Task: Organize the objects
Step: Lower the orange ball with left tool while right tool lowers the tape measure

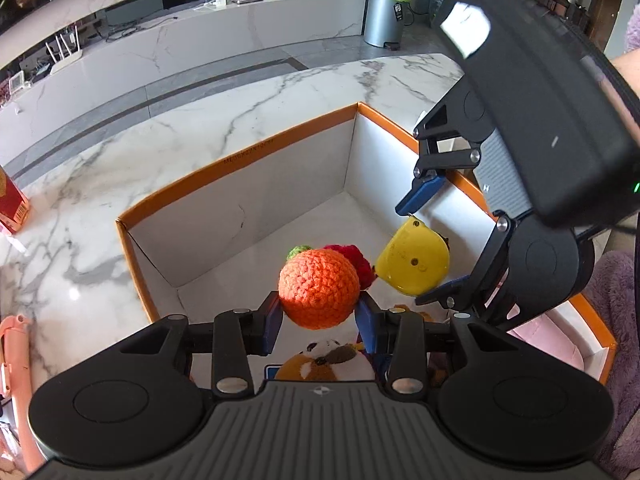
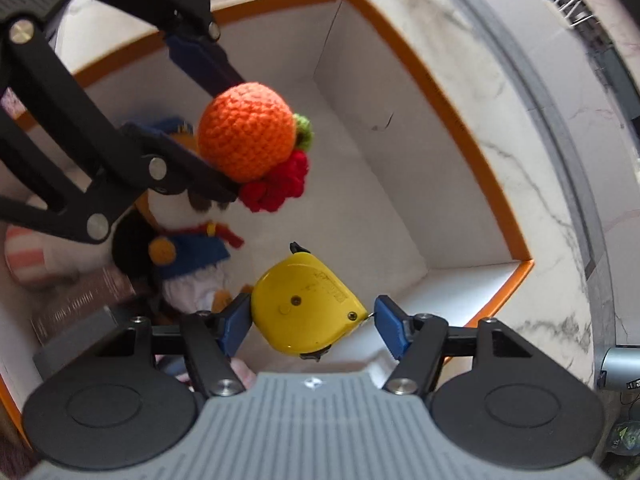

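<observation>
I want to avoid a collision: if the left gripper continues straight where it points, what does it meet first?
Probably the red crocheted piece just beyond its crocheted orange, then the box floor; depth is unclear.

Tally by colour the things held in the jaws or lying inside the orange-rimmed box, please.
Orange: 1, crocheted orange, in the left gripper
Yellow: 1, tape measure, in the right gripper
Red: 1, crocheted piece
Multicoloured: 1, plush doll
Pink-striped: 1, soft item
Total: 5; more may be hidden.

You see an orange crocheted ball (image 1: 318, 288) and a yellow tape measure (image 2: 306, 308) held above the orange-rimmed box (image 1: 240, 160).
</observation>
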### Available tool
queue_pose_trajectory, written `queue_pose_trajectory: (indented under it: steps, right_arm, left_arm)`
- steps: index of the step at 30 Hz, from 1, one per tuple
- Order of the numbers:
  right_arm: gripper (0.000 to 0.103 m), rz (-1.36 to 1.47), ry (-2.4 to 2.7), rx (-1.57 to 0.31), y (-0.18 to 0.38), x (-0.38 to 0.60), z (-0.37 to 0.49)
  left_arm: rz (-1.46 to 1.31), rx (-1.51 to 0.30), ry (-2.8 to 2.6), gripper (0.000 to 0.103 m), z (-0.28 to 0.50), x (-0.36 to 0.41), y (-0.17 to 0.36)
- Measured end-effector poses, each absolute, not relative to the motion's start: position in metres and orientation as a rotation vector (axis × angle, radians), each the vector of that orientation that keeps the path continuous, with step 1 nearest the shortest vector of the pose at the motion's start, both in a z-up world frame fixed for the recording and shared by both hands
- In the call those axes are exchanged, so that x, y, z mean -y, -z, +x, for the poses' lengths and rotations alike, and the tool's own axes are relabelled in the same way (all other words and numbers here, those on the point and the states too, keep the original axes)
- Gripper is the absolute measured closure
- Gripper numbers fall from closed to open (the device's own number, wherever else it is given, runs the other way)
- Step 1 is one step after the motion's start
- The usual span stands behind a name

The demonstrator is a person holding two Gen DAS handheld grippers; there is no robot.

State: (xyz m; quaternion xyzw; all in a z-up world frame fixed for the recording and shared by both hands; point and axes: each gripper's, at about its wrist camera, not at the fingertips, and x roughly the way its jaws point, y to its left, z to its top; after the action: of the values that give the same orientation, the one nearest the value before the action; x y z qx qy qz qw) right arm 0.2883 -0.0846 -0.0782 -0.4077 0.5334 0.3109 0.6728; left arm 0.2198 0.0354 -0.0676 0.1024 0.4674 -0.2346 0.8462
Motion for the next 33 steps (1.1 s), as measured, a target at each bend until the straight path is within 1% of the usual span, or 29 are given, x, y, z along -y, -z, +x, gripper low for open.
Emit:
queue_pose_trajectory:
  steps: [4, 14, 22, 26, 30, 32, 33]
  right_arm:
    - [0.035, -1.026, -0.695, -1.241, 0.093, 0.080, 0.287]
    - [0.035, -1.060, -0.732, -1.327, 0.094, 0.077, 0.280]
    - [0.035, -1.004, -0.728, -1.338, 0.086, 0.087, 0.282]
    - [0.035, -0.901, -0.740, -1.351, 0.074, 0.095, 0.286]
    - [0.035, -0.915, -0.730, -1.354, 0.071, 0.100, 0.284]
    - [0.038, -0.946, -0.719, -1.359, 0.071, 0.102, 0.281]
    - [0.041, -0.957, -0.716, -1.360, 0.071, 0.103, 0.280]
  left_arm:
    - [0.207, -1.009, 0.511, 0.058, 0.220, -0.035, 0.075]
    - [0.184, -1.043, 0.514, 0.058, 0.214, -0.042, 0.082]
    - [0.183, -1.049, 0.511, 0.058, 0.203, -0.047, 0.080]
    - [0.177, -1.051, 0.506, 0.058, 0.198, -0.050, 0.080]
    - [0.174, -1.050, 0.504, 0.057, 0.193, -0.053, 0.078]
    - [0.174, -1.051, 0.504, 0.057, 0.190, -0.054, 0.077]
    - [0.175, -1.051, 0.504, 0.057, 0.191, -0.054, 0.077]
